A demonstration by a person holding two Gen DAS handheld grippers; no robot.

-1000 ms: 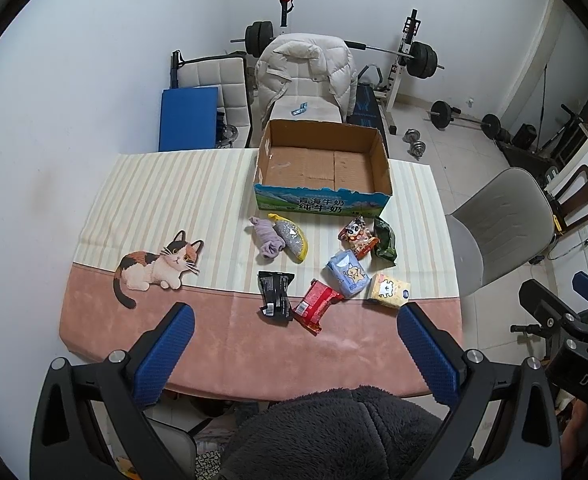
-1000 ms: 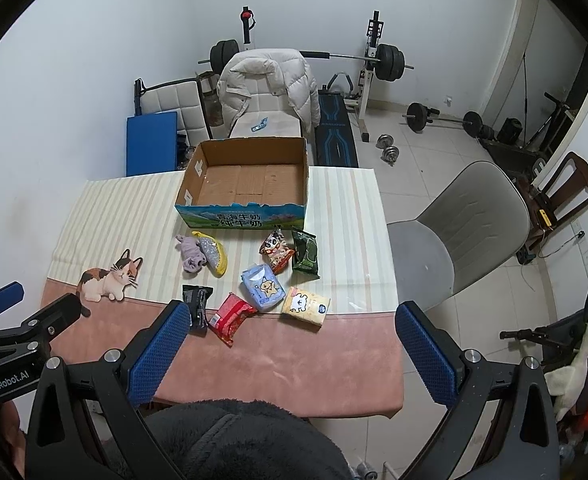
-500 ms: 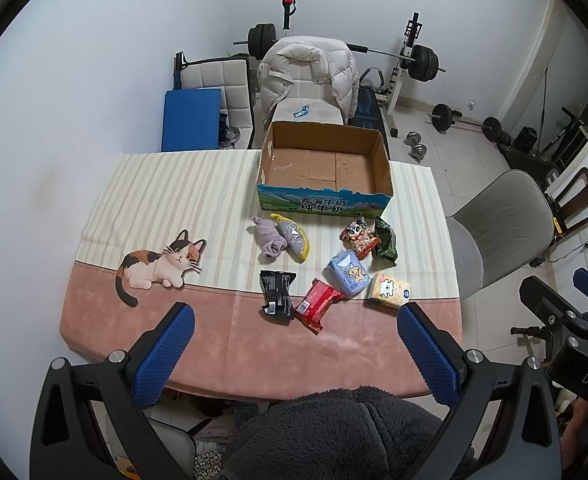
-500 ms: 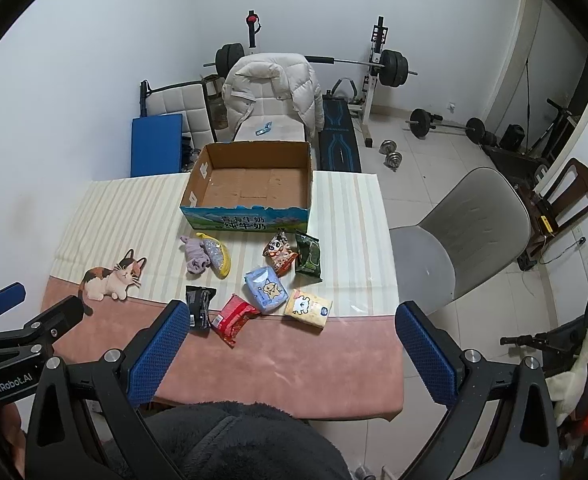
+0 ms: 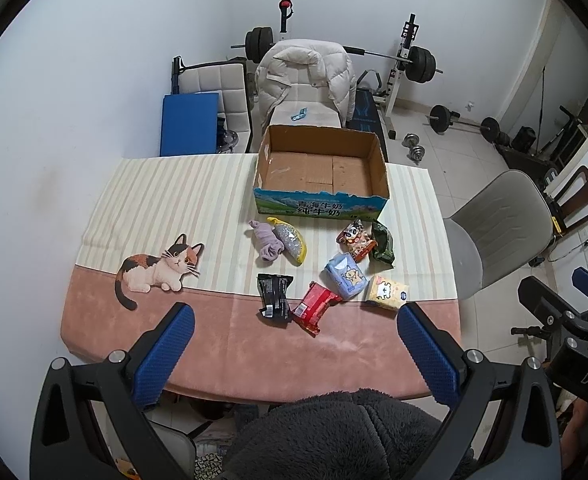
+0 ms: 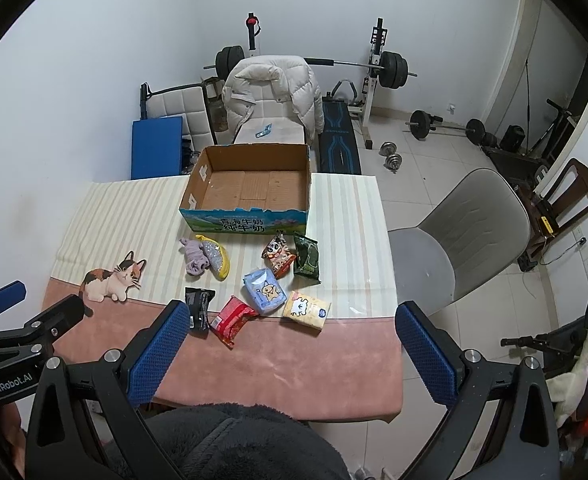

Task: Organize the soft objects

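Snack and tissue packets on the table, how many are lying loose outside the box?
6: black and red nearest the front edge, blue and pale yellow to their right, cartoon-print and dark green nearer the cardboard box.

Black frames, blue textured fingertips (image 5: pixel 165 352)

Walls: plain white (image 5: pixel 93 60), evenly lit.
Floor: pale square tiles (image 6: pixel 434 156).
Bench: covered by a cream-striped and pink cloth (image 5: pixel 173 184) with a printed calico cat (image 5: pixel 157 268).
Seating: grey shell chair (image 6: pixel 466 236) beside the bench; white padded chair draped with a cream puffer jacket (image 5: pixel 306 68) behind it.
Gym gear: barbell on a white rack (image 6: pixel 386 68), small dumbbells (image 5: pixel 414 148) on the floor.
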